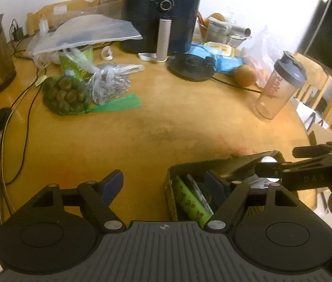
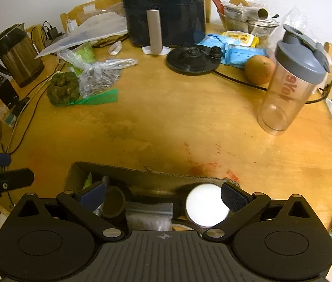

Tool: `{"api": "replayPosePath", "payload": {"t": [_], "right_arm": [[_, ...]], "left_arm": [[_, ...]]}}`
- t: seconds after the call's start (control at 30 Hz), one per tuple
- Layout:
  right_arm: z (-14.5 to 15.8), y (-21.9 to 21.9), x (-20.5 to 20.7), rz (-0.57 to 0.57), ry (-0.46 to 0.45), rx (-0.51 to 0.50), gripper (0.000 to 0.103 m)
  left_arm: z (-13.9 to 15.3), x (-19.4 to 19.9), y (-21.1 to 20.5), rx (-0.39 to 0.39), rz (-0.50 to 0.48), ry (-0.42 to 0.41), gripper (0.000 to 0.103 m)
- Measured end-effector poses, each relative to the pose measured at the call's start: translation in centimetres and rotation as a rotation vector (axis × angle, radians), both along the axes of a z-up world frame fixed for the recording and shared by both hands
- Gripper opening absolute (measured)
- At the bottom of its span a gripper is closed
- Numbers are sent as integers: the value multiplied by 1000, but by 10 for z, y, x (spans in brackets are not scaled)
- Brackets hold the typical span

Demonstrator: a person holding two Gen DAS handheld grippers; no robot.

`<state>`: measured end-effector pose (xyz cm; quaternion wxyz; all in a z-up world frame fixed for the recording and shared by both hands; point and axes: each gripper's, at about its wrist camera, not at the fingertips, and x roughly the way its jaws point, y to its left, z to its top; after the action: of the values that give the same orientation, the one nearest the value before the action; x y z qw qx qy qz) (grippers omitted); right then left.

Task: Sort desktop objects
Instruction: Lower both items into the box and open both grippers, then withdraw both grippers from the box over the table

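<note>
- Both hand-held grippers pointed steeply down over the near edge of a round wooden table (image 2: 166, 122), side by side above an open cardboard box (image 2: 109, 171).
- The left gripper (image 1: 166, 185) hung at the box's left end; its left finger was outside the box over bare wood, its right finger dipped inside among the contents. Its jaws stood well apart and nothing was pinched between them.
- Under that gripper, a green packet (image 1: 190, 202) lay lengthwise in the box.
- The right gripper (image 2: 163, 196) was spread wide over the box's middle, holding nothing. Between its fingers lay a dark roll (image 2: 114, 203), a grey zip pouch (image 2: 148, 213) and a round white disc (image 2: 204, 208); the right pad sat just beside the disc, whether touching I could not tell.
- In the left wrist view the right gripper reached in from the right, above the same disc.
- Farther back on the table stood a clear shaker bottle (image 2: 288, 82), an orange (image 2: 258, 69), a dark air fryer (image 2: 163, 9) and a net bag of nuts (image 1: 66, 95).
</note>
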<state>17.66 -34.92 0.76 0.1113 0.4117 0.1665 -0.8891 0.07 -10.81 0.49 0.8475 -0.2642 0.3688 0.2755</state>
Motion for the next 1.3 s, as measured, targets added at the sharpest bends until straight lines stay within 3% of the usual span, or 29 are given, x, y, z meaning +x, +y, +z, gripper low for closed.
{"api": "replayPosePath", "payload": {"t": [0.33,0.63,0.7,0.8,1.0,1.13,1.3], "right_arm": [[6,17,-1,-77,18,54,103],[20,32,-3,-97,62,38,103],[25,37,-1,-82,92,23,103],[34,42,4,-63,161,7,103],[49,49,11,-26,272,0,103],[39,54,-1,-59,133,15,103],[19,60,-12,-105,-48,22,103]], "left_arm": [[10,21,1,58,-28,12,78],[24,37,-12,134,-5,29,82],[27,41,-16,163,-3,32,86],[32,45,-21,182,4,23,103],[33,53,-27,136,-22,18,103],[22,57,-30,65,-24,80,103],[3,53,-21,-89,-2,131,103]]}}
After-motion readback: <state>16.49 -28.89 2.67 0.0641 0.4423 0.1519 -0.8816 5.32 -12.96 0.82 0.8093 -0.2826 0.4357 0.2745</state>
